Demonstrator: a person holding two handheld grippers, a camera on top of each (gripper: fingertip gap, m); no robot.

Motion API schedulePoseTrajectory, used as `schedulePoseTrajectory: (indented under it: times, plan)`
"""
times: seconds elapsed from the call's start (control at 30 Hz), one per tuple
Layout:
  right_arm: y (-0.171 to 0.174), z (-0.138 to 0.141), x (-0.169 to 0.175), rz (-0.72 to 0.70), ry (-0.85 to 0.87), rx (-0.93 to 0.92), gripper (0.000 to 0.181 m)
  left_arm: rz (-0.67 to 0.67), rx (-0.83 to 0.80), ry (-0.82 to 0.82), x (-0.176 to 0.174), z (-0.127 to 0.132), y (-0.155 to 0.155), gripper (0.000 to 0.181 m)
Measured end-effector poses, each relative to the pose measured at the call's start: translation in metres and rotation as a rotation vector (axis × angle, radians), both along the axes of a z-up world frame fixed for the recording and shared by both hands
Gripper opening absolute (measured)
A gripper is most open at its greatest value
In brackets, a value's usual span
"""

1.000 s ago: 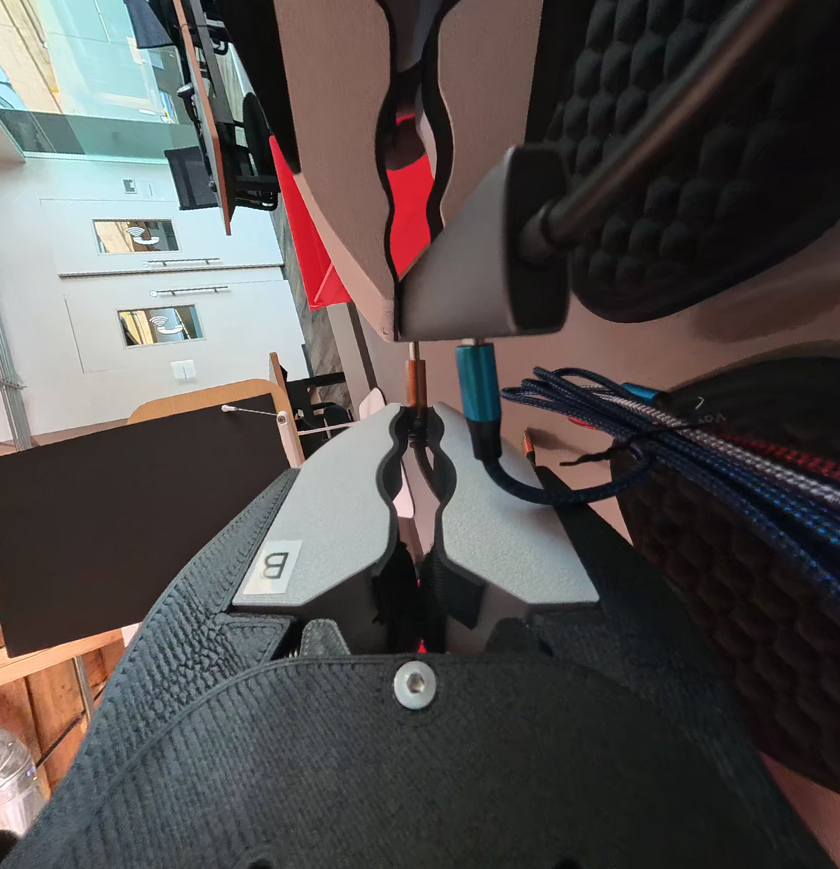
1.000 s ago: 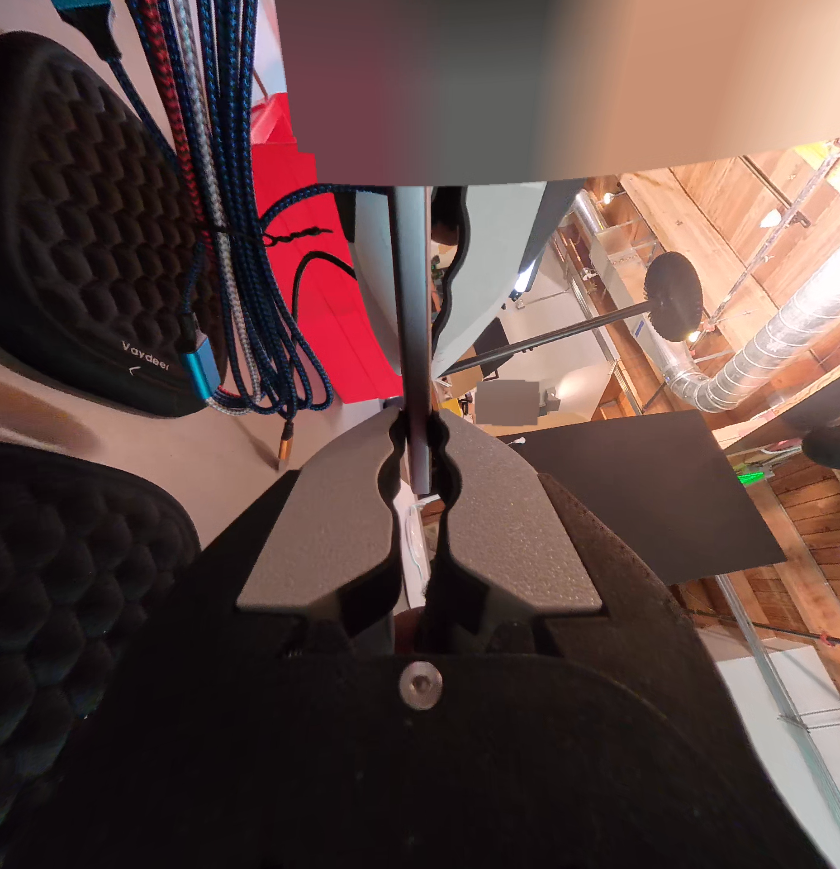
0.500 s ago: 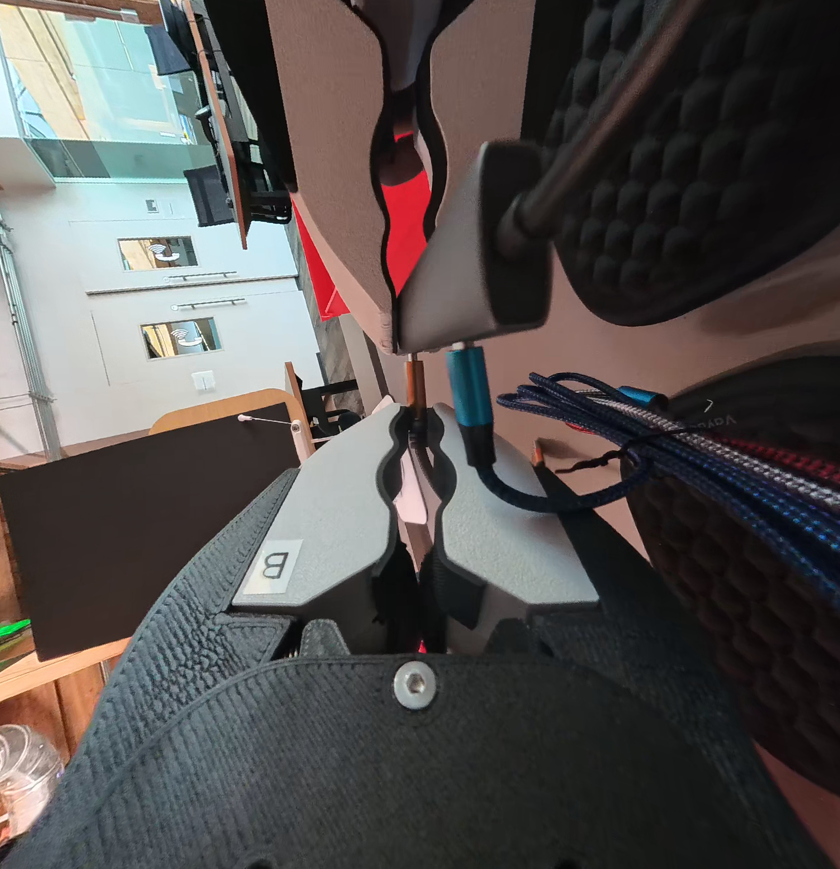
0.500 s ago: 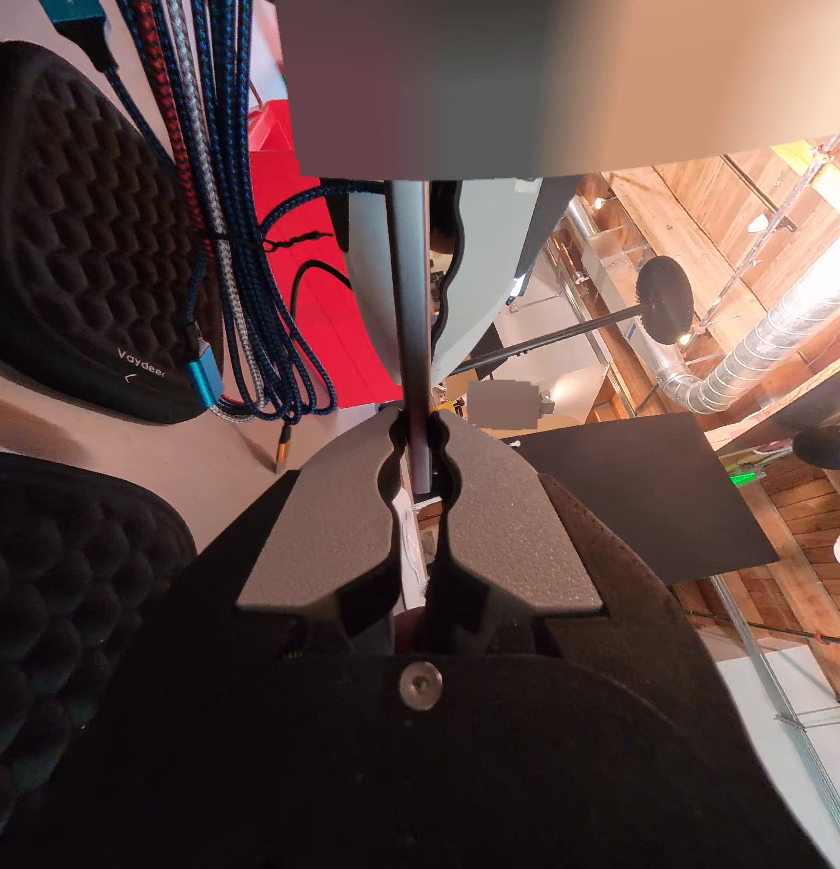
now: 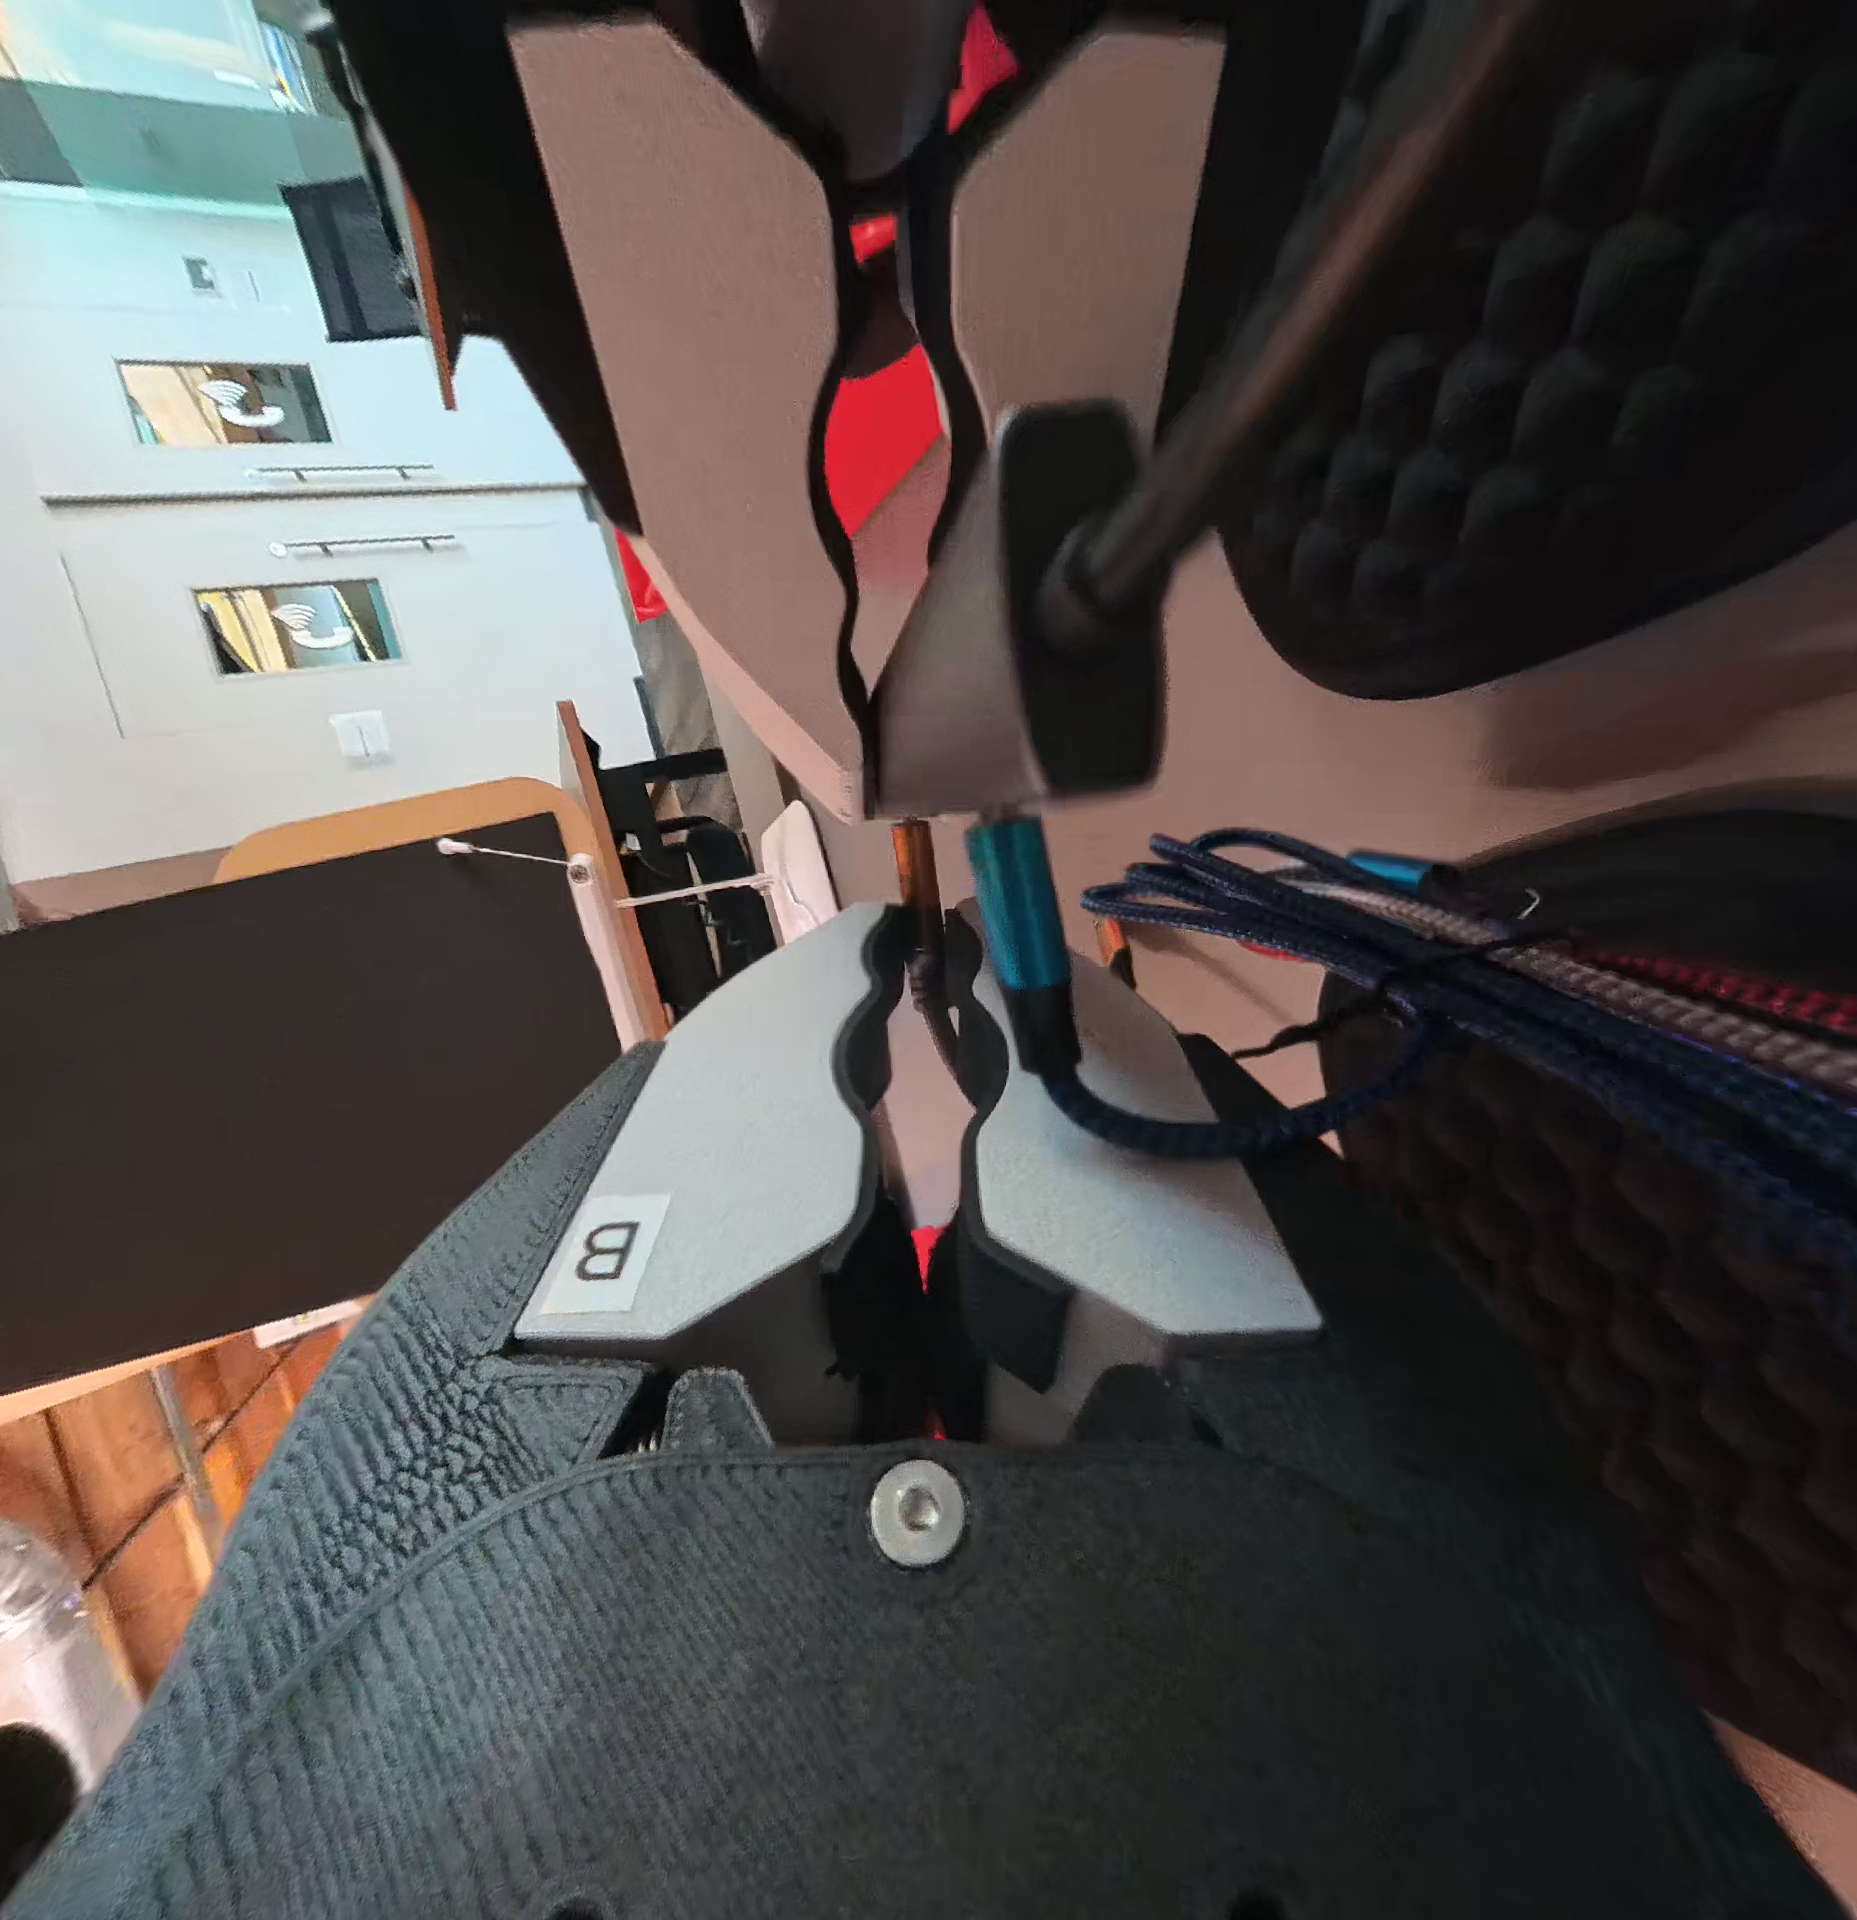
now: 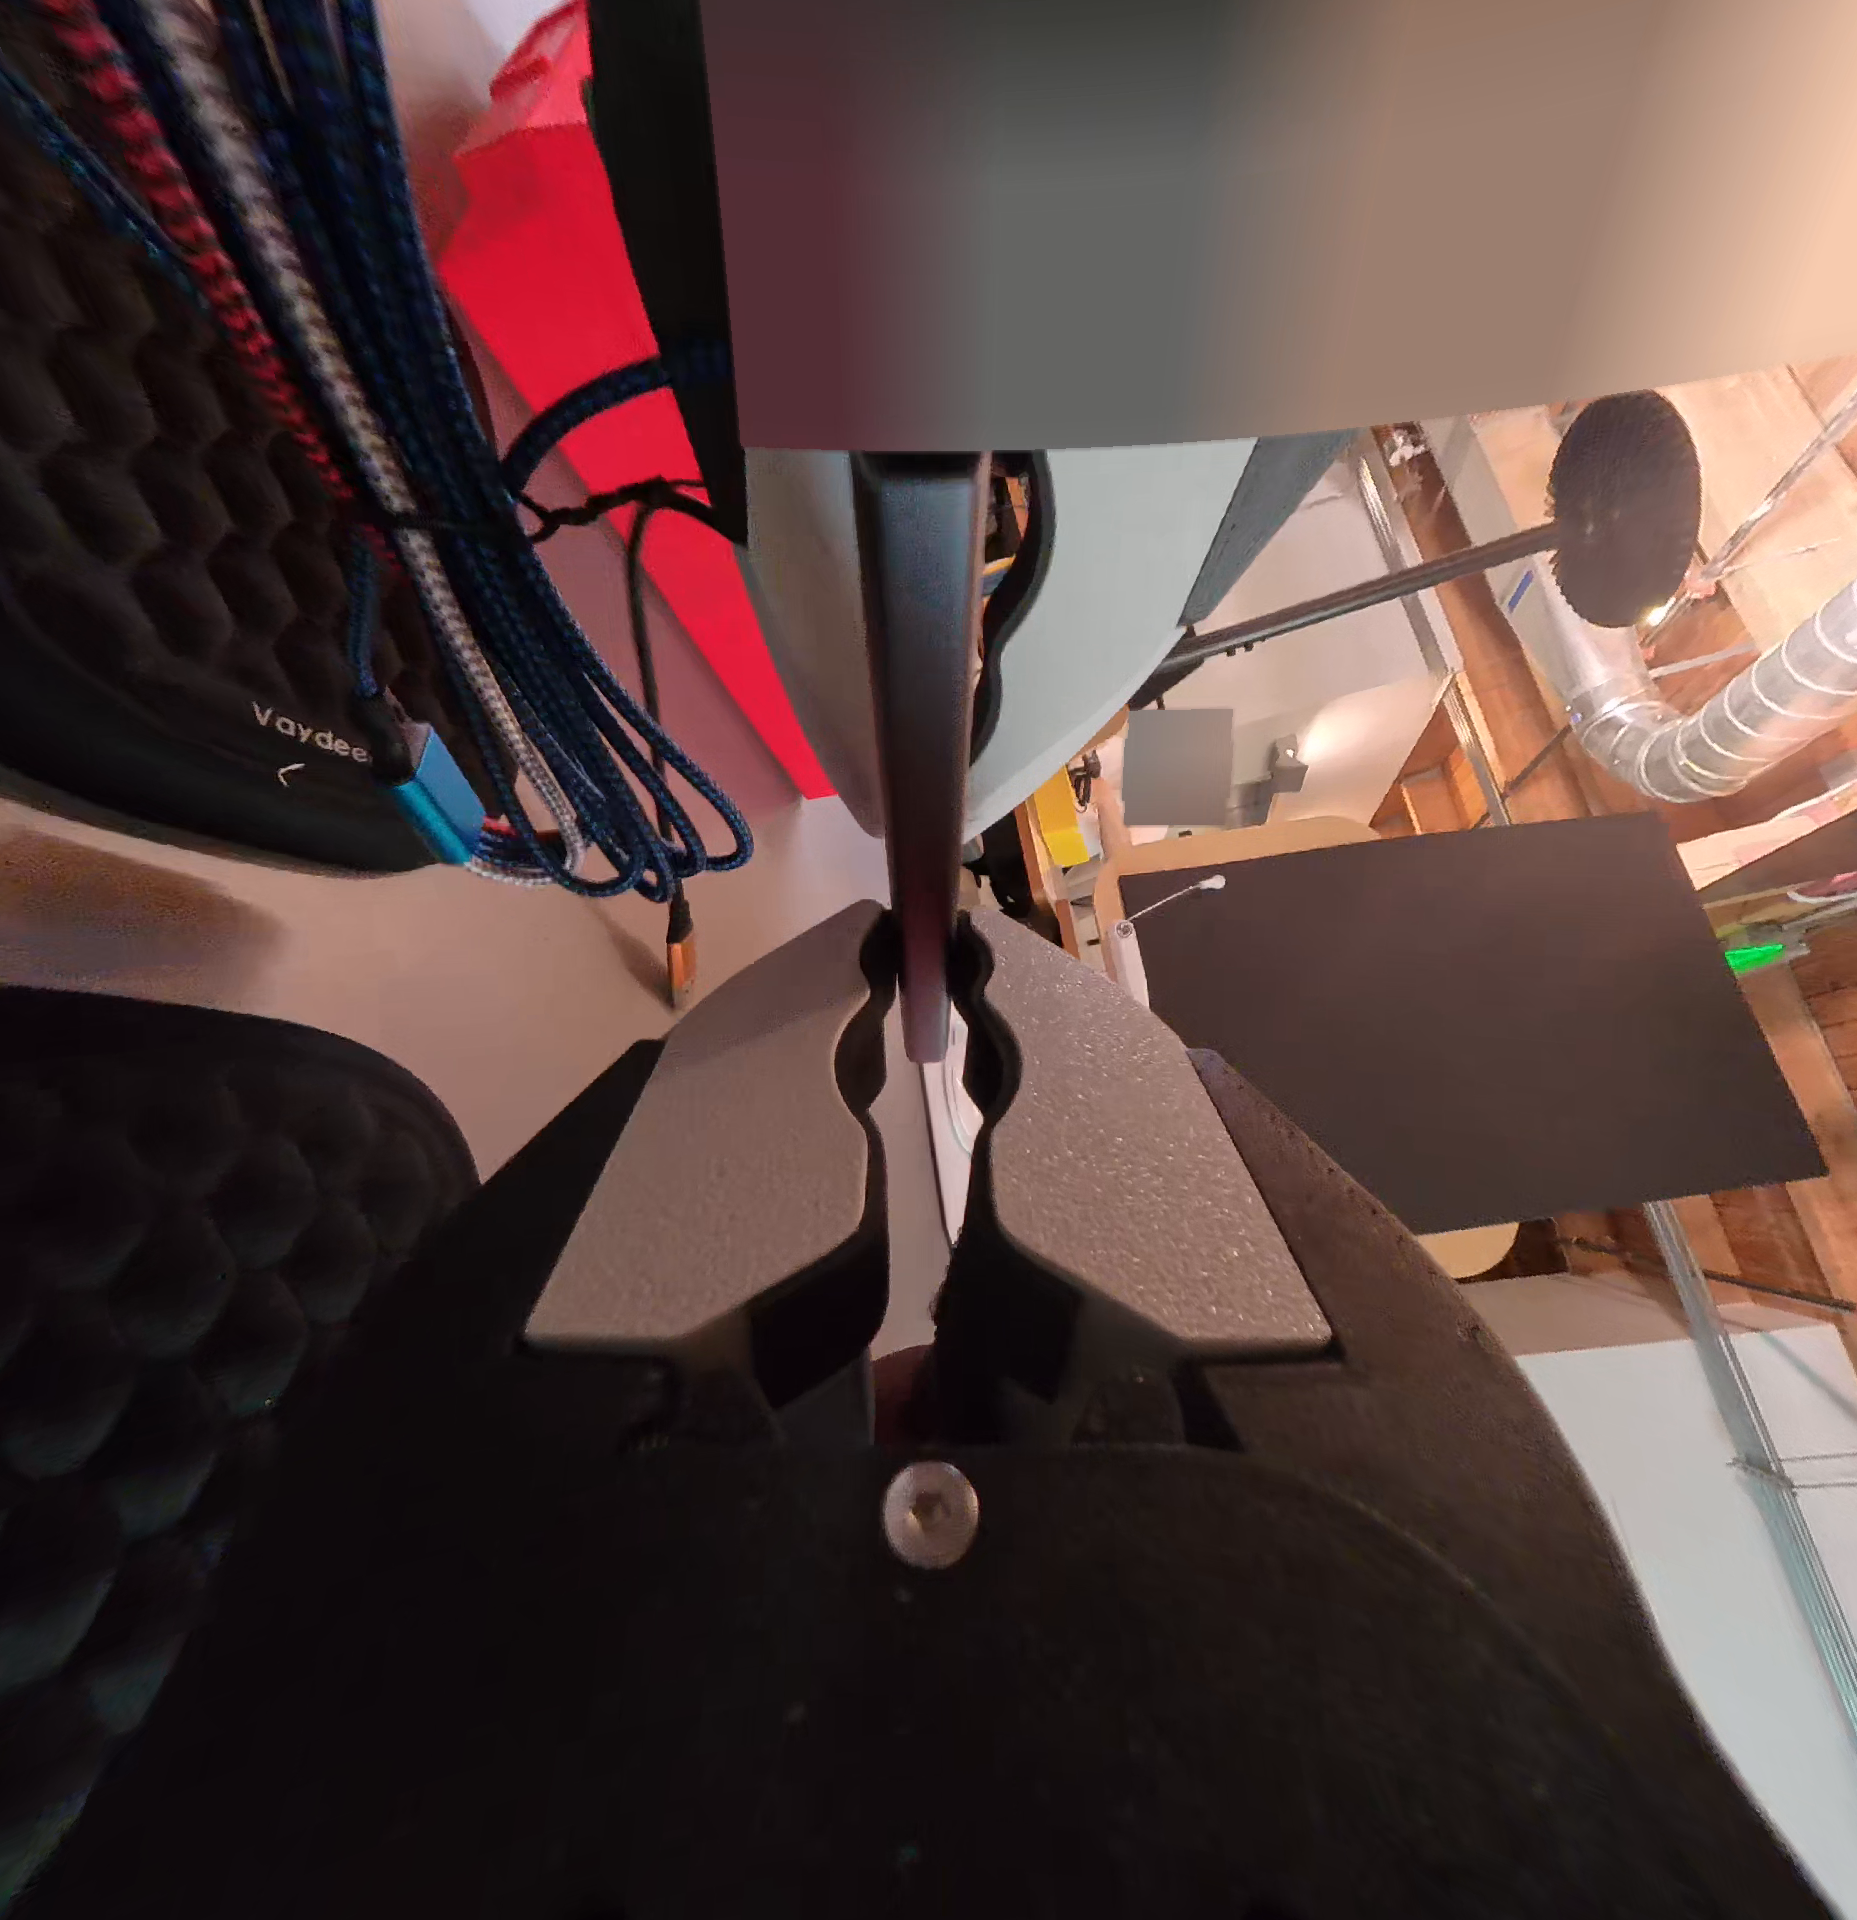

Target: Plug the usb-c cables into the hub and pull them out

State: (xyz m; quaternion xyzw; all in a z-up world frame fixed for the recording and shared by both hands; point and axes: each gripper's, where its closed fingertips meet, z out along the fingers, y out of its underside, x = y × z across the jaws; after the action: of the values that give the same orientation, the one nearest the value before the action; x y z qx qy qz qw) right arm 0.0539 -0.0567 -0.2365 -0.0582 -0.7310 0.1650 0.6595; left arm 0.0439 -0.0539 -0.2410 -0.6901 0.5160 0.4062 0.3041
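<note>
In the left wrist view, my left gripper [image 5: 919, 930] is shut on the rear of an orange USB-C plug [image 5: 916, 868]. The plug's front end meets the lower edge of the grey hub [image 5: 950, 686]. A blue plug [image 5: 1017, 914] on a dark braided cable sits in the port beside it. My right gripper's fingers [image 5: 695, 416] clamp the hub from above. In the right wrist view, my right gripper [image 6: 924, 935] is shut on the hub [image 6: 919, 675], seen edge-on. The left gripper's pale fingers [image 6: 1090, 603] show behind it.
A tied bundle of braided cables [image 5: 1526, 977] lies over a black dimpled pad [image 5: 1630, 1299]; it also shows in the right wrist view [image 6: 467, 623] with a blue connector [image 6: 436, 800] and a loose orange plug [image 6: 680, 951]. Another dimpled pad [image 5: 1578, 343] and a red box [image 6: 591, 395] stand close by. The grippers are tip to tip, or close to it.
The silver tip that showed between the orange shell and the hub no longer shows; the shell now meets the hub. The hub has turned a little. Both grippers stay shut.
</note>
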Motion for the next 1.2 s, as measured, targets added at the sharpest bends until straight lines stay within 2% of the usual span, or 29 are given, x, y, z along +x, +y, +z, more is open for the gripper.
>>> schedulePoseTrajectory:
  times: [0.13,0.2,0.33,0.4,0.5,0.63,0.7,0.73,0.8,0.87,0.93,1.03,1.13,1.2]
  plan:
    - [-0.003,0.0,-0.003,0.002,0.0,-0.038,0.009,-0.031,0.004,-0.067,0.013,0.002,0.003,0.003]
    - [0.0,0.002,-0.006,-0.021,0.008,-0.025,0.009,-0.012,0.026,-0.028,0.008,0.005,0.006,0.004]
    - [0.004,0.007,-0.01,-0.02,0.04,-0.025,0.009,-0.039,-0.009,-0.249,0.005,0.008,0.007,0.007]
    - [0.01,0.008,-0.012,-0.041,0.042,-0.013,0.009,-0.04,0.067,-0.285,-0.005,0.017,0.008,0.031]
    - [0.027,0.01,-0.014,-0.092,0.036,-0.058,0.009,0.028,0.27,-0.3,-0.041,0.038,0.001,0.056]
    - [0.055,0.028,-0.019,-0.169,0.052,-0.144,0.009,0.091,0.6,-0.694,-0.075,0.063,-0.022,0.062]
    - [0.069,0.04,-0.021,-0.207,0.063,-0.194,0.01,0.056,0.804,-0.888,-0.087,0.082,-0.041,0.064]
    - [0.076,0.047,-0.022,-0.219,0.069,-0.232,0.01,0.0,0.893,-0.999,-0.088,0.091,-0.051,0.068]
    - [0.088,0.065,-0.023,-0.232,0.094,-0.326,0.01,-0.16,1.04,-1.241,-0.085,0.105,-0.069,0.089]
    - [0.101,0.086,-0.023,-0.239,0.123,-0.428,0.01,-0.355,1.152,-1.387,-0.079,0.108,-0.082,0.108]
    - [0.117,0.11,-0.02,-0.25,0.175,-0.533,0.011,-0.442,1.216,-1.378,-0.078,0.096,-0.083,0.116]
    - [0.144,0.143,-0.011,-0.269,0.221,-0.695,0.011,-0.412,1.12,-1.322,-0.072,0.074,-0.066,0.122]
    - [0.176,0.163,0.002,-0.327,0.252,-0.831,0.01,-0.432,1.088,-1.244,-0.062,0.073,-0.064,0.117]
    - [0.198,0.165,0.013,-0.392,0.236,-0.914,0.01,-0.408,1.064,-1.261,-0.062,0.068,-0.061,0.116]
